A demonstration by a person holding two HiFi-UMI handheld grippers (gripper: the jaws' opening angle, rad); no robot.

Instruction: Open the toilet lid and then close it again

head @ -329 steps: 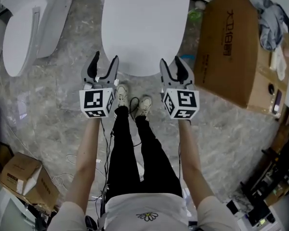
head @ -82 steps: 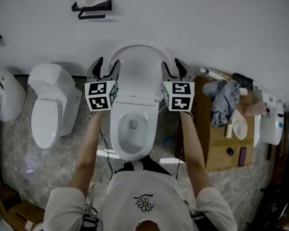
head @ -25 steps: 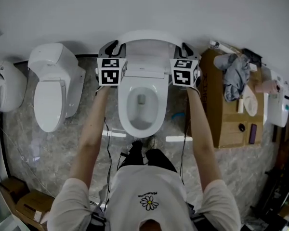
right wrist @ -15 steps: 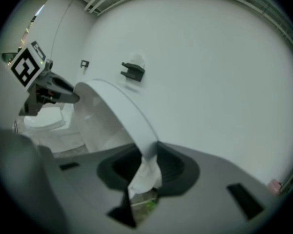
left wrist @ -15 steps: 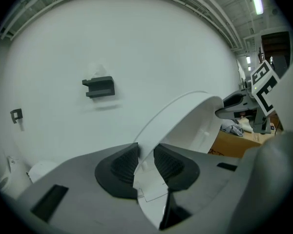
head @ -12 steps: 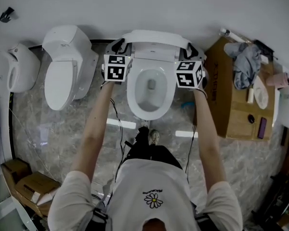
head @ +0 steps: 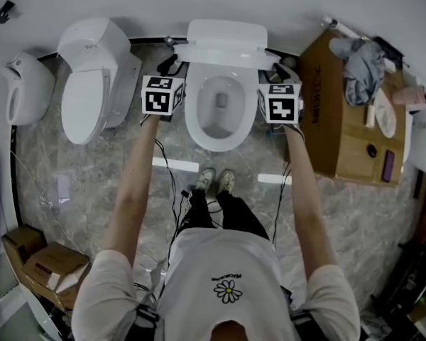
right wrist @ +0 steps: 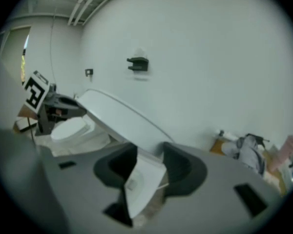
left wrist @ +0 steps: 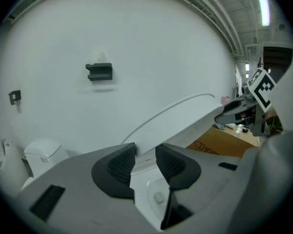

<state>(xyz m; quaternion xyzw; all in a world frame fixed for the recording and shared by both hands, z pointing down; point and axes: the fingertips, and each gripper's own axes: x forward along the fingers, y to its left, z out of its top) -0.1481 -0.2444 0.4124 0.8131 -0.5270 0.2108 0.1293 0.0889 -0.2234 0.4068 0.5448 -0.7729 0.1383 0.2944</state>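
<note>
Head view, left gripper (head: 171,64): at 9 o'clock of the toilet lid (head: 227,40), its tips at the lid's side edge.
Head view, right gripper (head: 278,72): at 3 o'clock of the lid, tips at the opposite side edge.
Head view, lid: plain white and smooth, at 12 o'clock of the open bowl (head: 220,130), leaning out from the wall (neither upright nor down). Its long axis runs 12 to 6 o'clock, with the free end toward the person.
Left gripper view, jaws: narrowly apart and just opening. The lid's rim sits between the dark ribbed pads (left wrist: 121,164); I cannot tell whether it brushes one.
Left gripper view, lid: a thin white slab slanting up from the jaws toward 2 o'clock.
Right gripper view, jaws: moderately apart, also just opening. The lid's rim is in the gap with space on both sides, so nothing is clamped.
Right gripper view, lid: slants up from the jaws toward 10 o'clock, underside facing down.
</note>
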